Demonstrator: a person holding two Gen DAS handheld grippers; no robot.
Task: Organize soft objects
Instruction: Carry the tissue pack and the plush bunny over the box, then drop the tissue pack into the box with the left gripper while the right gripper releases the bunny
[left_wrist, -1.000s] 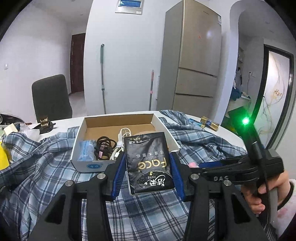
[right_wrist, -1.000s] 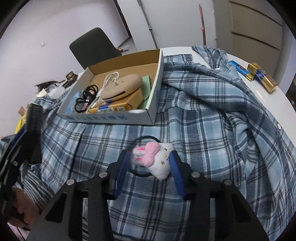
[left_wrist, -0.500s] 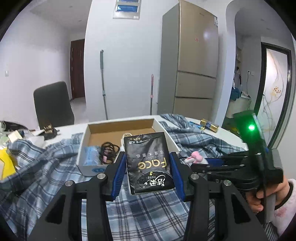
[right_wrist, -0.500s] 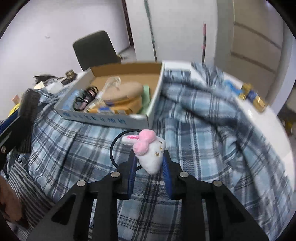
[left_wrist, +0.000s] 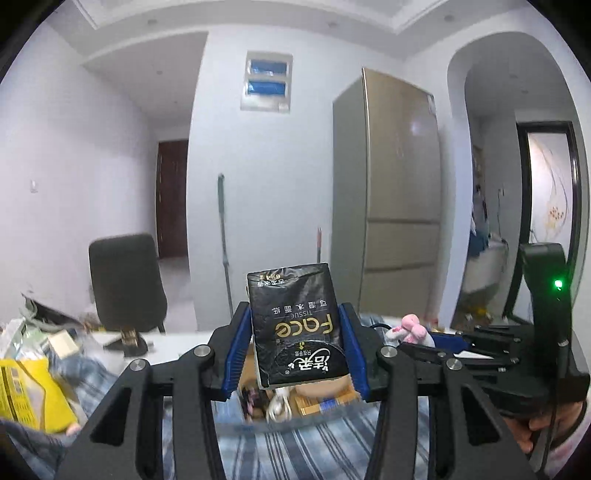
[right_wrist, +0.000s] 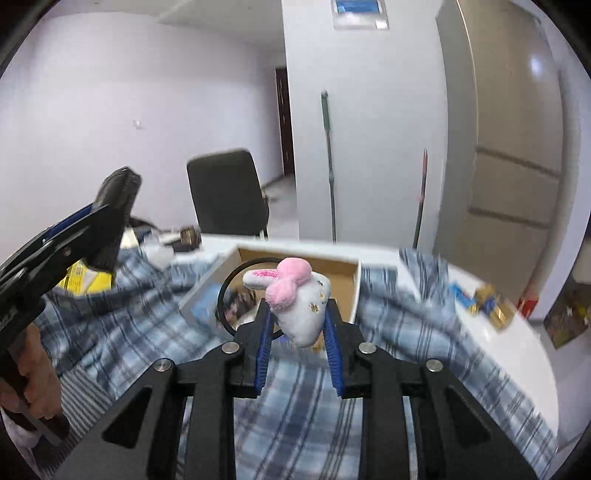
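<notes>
My left gripper (left_wrist: 295, 325) is shut on a black tissue pack (left_wrist: 297, 325) with gold lettering, held up above the open cardboard box (left_wrist: 317, 400). In the right wrist view my right gripper (right_wrist: 297, 314) is shut on a white plush bunny (right_wrist: 301, 302) with a pink bow and a black elastic loop (right_wrist: 225, 291) hanging off it. The bunny hangs in the air in front of the cardboard box (right_wrist: 354, 291). The blue plaid shirt (right_wrist: 122, 325) lies spread on the white table (right_wrist: 517, 339) under both grippers. The left gripper (right_wrist: 105, 218) shows at left with the pack end-on.
The box holds cables, a tan pouch and small packs. A yellow bag (left_wrist: 26, 395) lies at the left. Gold and blue small boxes (right_wrist: 484, 302) sit at the table's right edge. A black chair (right_wrist: 225, 195), a mop (right_wrist: 328, 162) and a fridge (left_wrist: 399, 199) stand behind the table.
Both grippers have risen and tilted up, so the table sank in view. The right gripper closed onto the bunny and lifted it off the shirt. The tissue pack stayed gripped.
</notes>
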